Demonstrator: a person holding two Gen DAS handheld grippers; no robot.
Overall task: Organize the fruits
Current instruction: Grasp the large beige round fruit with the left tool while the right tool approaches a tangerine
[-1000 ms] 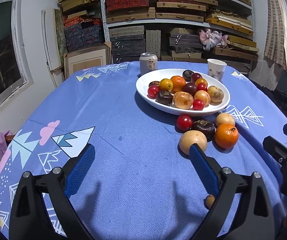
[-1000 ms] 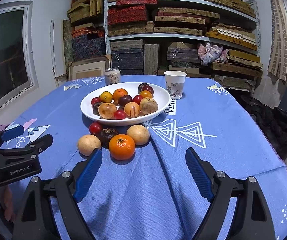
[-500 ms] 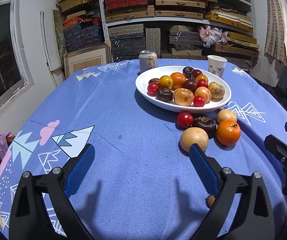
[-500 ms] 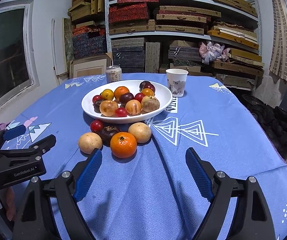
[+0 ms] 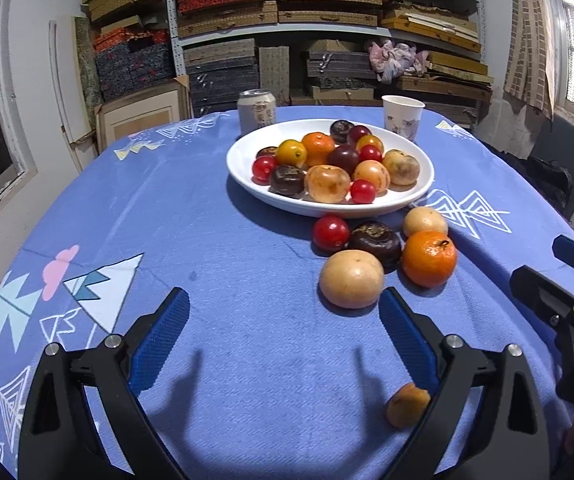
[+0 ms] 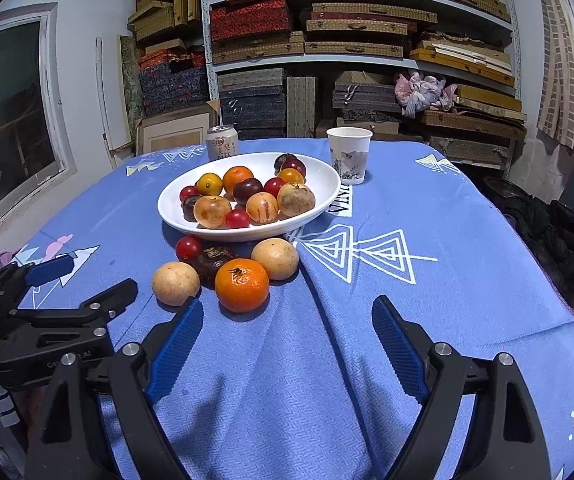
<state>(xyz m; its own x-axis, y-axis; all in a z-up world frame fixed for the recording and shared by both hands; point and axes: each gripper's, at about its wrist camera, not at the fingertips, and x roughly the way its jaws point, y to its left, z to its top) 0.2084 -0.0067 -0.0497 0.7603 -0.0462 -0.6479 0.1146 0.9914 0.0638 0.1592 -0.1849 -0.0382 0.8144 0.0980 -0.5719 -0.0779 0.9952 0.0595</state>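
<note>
View along both tools over a round surface draped in a blue patterned cloth (image 6: 427, 300). The landmark is a white oval ceramic bowl (image 6: 319, 184) filled with small red, orange, yellow and dark purple fruits. Directly in front of the bowl, on the cloth, lie five loose fruits in a tight cluster: a red cherry tomato (image 6: 188, 248), a dark brown wrinkled fruit (image 6: 212, 261), two tan round fruits (image 6: 175, 283) (image 6: 275, 258), and an orange mandarin (image 6: 242, 285) nearest the cameras. A small tan-orange fruit (image 5: 407, 405) lies well apart from the bowl, close to the left tool's right finger. Behind the bowl stand a pale aluminium drink can (image 6: 222, 147) and a white printed paper cup (image 6: 348, 154). The left tool (image 5: 283, 340) and right tool (image 6: 287, 340) both hover short of the cluster, blue-padded fingers spread wide, nothing between them.
</note>
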